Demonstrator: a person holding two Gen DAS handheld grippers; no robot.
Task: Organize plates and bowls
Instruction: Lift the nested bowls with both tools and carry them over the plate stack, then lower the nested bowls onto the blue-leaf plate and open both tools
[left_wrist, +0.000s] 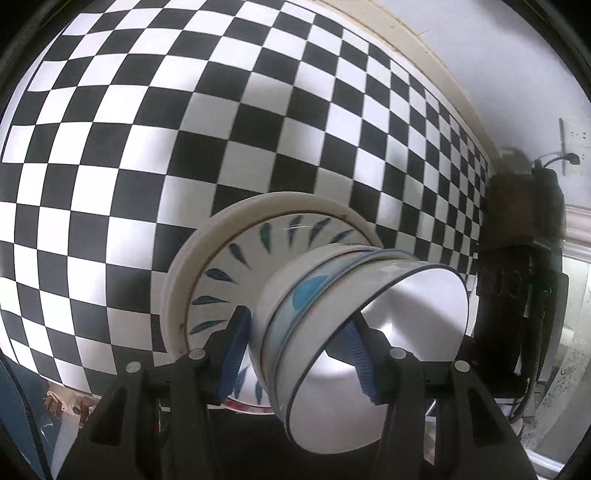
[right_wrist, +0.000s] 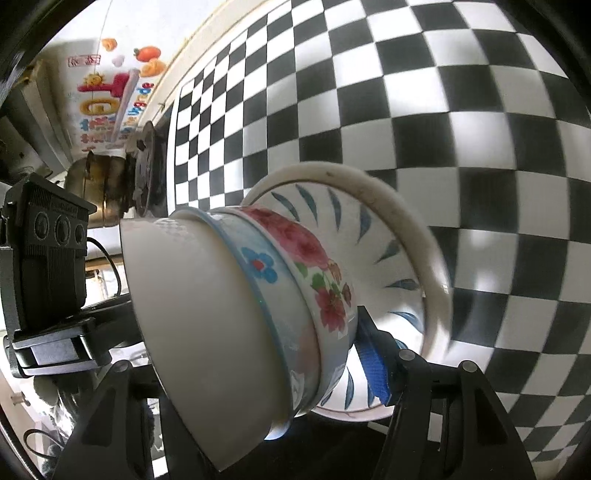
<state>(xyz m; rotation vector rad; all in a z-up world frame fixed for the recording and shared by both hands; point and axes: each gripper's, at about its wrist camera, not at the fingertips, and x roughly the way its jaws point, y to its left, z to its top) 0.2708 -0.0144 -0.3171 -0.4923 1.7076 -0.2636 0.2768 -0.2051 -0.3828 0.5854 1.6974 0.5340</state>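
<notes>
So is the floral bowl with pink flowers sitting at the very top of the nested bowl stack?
No, the pink-flowered bowl sits below a blue-flower bowl and a plain white bowl nested in it.

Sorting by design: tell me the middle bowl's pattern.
Pale blue bowl with blue flowers, clearest in the right wrist view.

Nested bowls (right_wrist: 236, 314) atop blue-leaf plate (right_wrist: 373, 236) and cream plate (right_wrist: 369, 184), all stacked.

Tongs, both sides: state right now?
Left tongs: shut on the stack of bowls, one finger inside the top white bowl, one outside.
Right tongs: shut on the same stack of bowls; only one blue pad visible.
</notes>
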